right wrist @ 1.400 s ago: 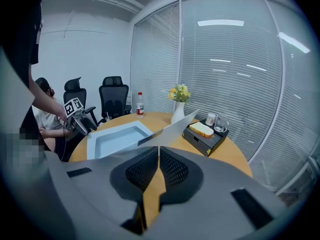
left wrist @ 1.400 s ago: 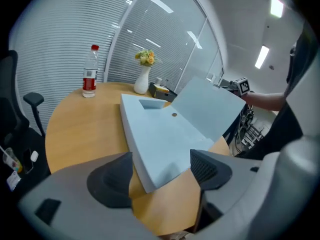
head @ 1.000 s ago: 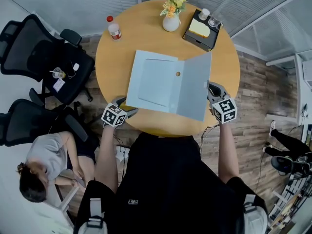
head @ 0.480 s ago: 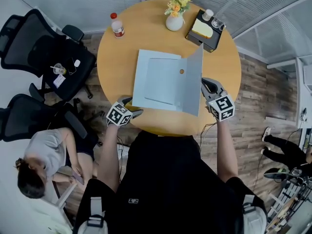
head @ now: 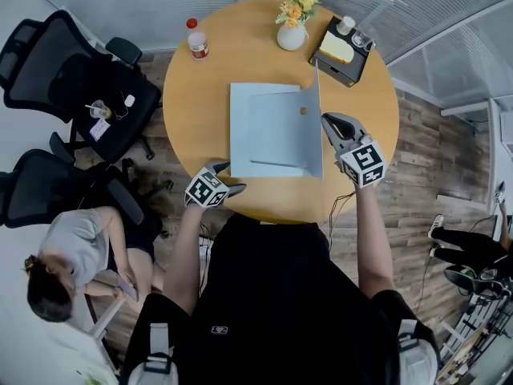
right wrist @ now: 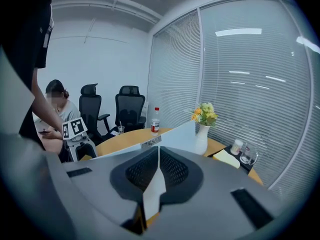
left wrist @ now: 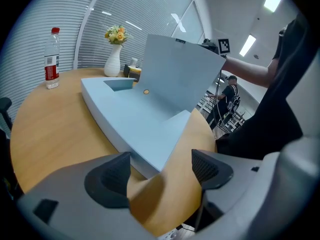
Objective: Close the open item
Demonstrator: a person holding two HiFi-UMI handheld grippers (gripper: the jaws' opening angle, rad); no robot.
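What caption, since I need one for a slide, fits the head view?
Right hand-held gripper pinches the blue folder's cover upright; left hand-held gripper hovers open.

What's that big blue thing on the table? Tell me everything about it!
It's a flat, pale blue folder-like case, looking like stiff card, lying on the round wooden table. Its cover stands almost upright, pinched at the edge by the right tongs. A small round tan button sits inside. The left tongs are open near its corner, not touching it.
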